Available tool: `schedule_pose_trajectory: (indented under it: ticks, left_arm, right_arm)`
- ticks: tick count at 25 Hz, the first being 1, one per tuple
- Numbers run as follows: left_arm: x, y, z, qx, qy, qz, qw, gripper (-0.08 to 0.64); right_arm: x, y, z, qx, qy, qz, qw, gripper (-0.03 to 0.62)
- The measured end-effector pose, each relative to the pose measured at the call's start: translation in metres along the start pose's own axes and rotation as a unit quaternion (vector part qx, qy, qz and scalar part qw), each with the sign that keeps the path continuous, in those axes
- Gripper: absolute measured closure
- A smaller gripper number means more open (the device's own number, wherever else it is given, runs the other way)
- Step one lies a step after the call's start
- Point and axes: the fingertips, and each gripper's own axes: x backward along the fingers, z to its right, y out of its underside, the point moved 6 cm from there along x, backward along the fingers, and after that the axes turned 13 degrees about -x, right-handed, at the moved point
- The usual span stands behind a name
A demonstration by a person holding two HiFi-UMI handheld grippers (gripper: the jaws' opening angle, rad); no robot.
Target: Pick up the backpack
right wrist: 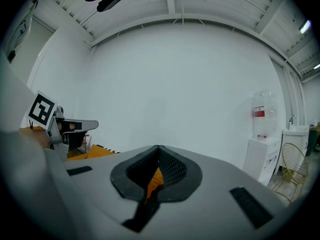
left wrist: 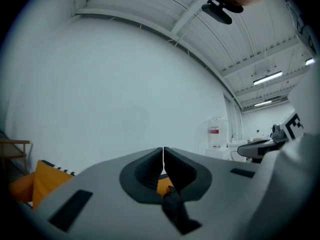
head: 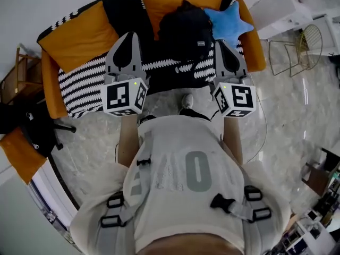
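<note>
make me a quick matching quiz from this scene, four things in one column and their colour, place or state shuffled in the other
Things:
1. backpack
2. star cushion
3. wire chair
4. left gripper

Descriptions:
A. blue, on the sofa just right of the black item
B. jaws together, nothing held
C. black, in the middle of the sofa
D. on the floor, right of the sofa

Pairs: 1-C, 2-A, 3-D, 4-B
</note>
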Motion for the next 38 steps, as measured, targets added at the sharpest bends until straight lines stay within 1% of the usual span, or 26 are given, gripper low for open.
schedule_pose_trajectory:
  ticks: [4,8,10,13,15,17,19,22,26,30,33,38]
  left_arm:
    - [-0.01,-0.001,0.022,0.005,-0.031,-0.013,0.9994,0.538]
    - [-0.017,0.005,0.047,-0.003,-0.04,-0.029,0.9988,0.538]
    - [-0.023,0.007,0.06,0.001,-0.036,-0.032,0.9988,0.538]
    - [-0.033,0.002,0.082,0.019,-0.014,-0.017,0.9996,0.538]
    - [-0.037,-0.003,0.097,0.015,-0.006,-0.012,0.9998,0.538]
    - [-0.043,-0.003,0.109,0.007,-0.002,-0.017,0.9998,0.538]
    - [-0.05,0.0,0.117,0.008,0.011,-0.019,0.9997,0.538]
    - [-0.059,0.001,0.117,0.007,0.025,-0.02,0.9995,0.538]
    - [-0.075,-0.007,0.109,0.005,0.012,-0.004,0.9999,0.538]
    - [-0.086,-0.018,0.109,-0.012,0.013,0.012,0.9998,0.538]
    - [-0.091,-0.015,0.105,-0.008,0.011,0.007,0.9999,0.538]
    - [-0.099,-0.015,0.102,-0.017,0.009,0.003,0.9998,0.538]
  right_arm:
    - [-0.008,-0.008,0.035,0.005,-0.021,-0.001,1.0,0.586]
    - [-0.009,-0.001,0.052,0.002,-0.045,-0.015,0.999,0.586]
    - [-0.007,0.002,0.061,0.002,-0.054,-0.02,0.998,0.586]
    - [-0.004,0.004,0.079,-0.002,-0.056,-0.022,0.998,0.586]
    - [-0.001,0.005,0.09,-0.007,-0.052,-0.021,0.998,0.586]
    - [-0.001,0.005,0.099,-0.011,-0.044,-0.017,0.999,0.586]
    - [-0.002,0.004,0.104,-0.014,-0.036,-0.017,0.999,0.586]
    - [-0.004,0.001,0.106,-0.017,-0.037,-0.022,0.999,0.586]
    - [-0.004,-0.01,0.115,-0.026,-0.027,-0.017,0.999,0.586]
    - [-0.01,-0.021,0.133,-0.043,-0.009,0.0,0.999,0.586]
    - [-0.016,-0.023,0.137,-0.04,-0.011,0.003,0.999,0.586]
    - [-0.026,-0.024,0.142,-0.034,-0.005,-0.002,0.999,0.586]
